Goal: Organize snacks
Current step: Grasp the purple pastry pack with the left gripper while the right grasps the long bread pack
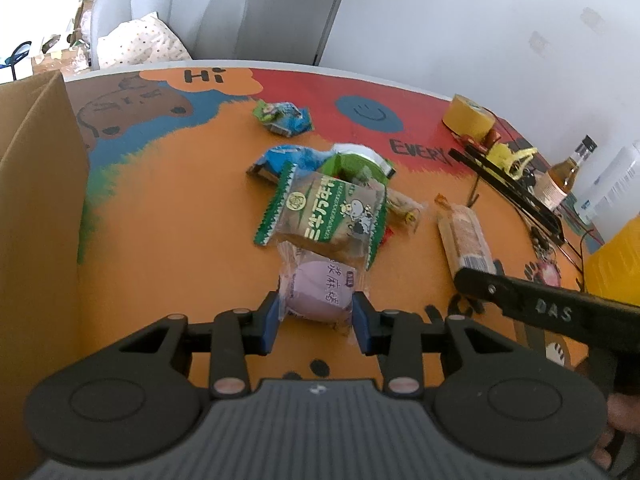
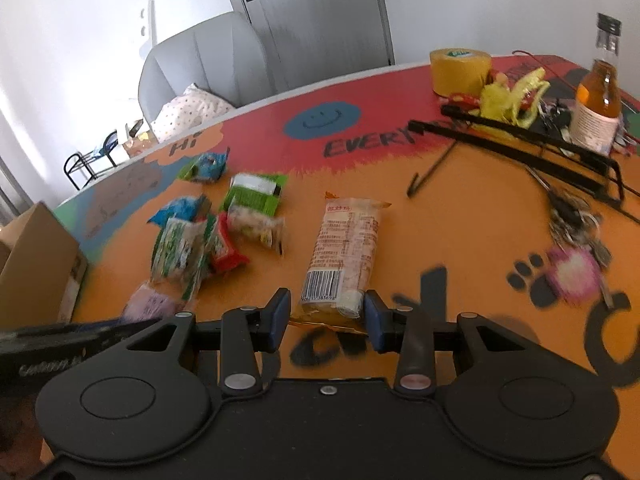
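Tape roll (image 2: 460,72), bottle (image 2: 598,108) behind snacks (image 2: 224,224).

A yellow tape roll (image 2: 460,71), an amber bottle (image 2: 598,104) and keys (image 2: 572,216) — all on the painted table (image 2: 460,216).

Two matte black handheld grippers

Left gripper (image 1: 316,318) and right gripper (image 2: 325,316): blue pads (image 1: 270,322), silver pivot screws, round black housings.

A snack pile (image 1: 328,204) is spread mid-table (image 1: 168,216); a cardboard box (image 1: 36,216) is stood at its left; a long packet (image 1: 466,236) is laid to its right.
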The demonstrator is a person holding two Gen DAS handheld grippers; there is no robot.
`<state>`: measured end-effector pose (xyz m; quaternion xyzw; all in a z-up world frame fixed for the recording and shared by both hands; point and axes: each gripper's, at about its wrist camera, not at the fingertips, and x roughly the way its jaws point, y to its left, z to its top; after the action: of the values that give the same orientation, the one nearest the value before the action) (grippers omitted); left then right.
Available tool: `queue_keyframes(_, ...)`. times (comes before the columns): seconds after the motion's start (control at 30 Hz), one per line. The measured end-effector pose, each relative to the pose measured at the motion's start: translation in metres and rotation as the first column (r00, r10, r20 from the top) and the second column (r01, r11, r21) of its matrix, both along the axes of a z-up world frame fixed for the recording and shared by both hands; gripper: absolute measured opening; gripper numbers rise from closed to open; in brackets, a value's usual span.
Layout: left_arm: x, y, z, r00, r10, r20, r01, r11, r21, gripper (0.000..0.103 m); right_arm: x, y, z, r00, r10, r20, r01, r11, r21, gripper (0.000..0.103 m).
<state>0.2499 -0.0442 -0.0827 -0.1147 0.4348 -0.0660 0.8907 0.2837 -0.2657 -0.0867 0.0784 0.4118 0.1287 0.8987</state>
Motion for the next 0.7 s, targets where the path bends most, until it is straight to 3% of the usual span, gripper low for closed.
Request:
queue_keyframes(0.23,-0.004,-0.004,0.003,1.0,-0.021,-0.018,0.022,0.999,0.028,0.039,-0.022,-0.002,0.002,1.0,0.003,-0.031,-0.004,1.0,-0.015,0.041)
queue_keyframes(0.33,-0.003,-0.007,0.004,1.0,-0.014,-0.013,0.014,0.998,0.056,0.046,-0.021,0.0,0.003,1.0,-0.005,-0.018,0.004,0.999,-0.033,0.062)
queue_keyframes(0.37,-0.001,-0.007,0.004,1.0,-0.013,-0.012,0.014,0.998,0.067,0.049,-0.02,0.001,0.003,1.0,-0.009,-0.008,0.009,0.999,-0.039,0.063)
queue_keyframes(0.47,0.004,-0.008,0.004,1.0,-0.013,-0.012,0.014,0.996,0.085,0.054,-0.014,0.002,0.003,1.0,-0.019,-0.004,0.019,0.999,-0.045,0.063)
queue_keyframes(0.7,0.01,-0.012,0.0,1.0,-0.019,-0.018,0.021,0.995,0.097,0.055,-0.003,0.006,-0.003,1.0,-0.017,0.002,0.017,0.998,-0.061,0.063)
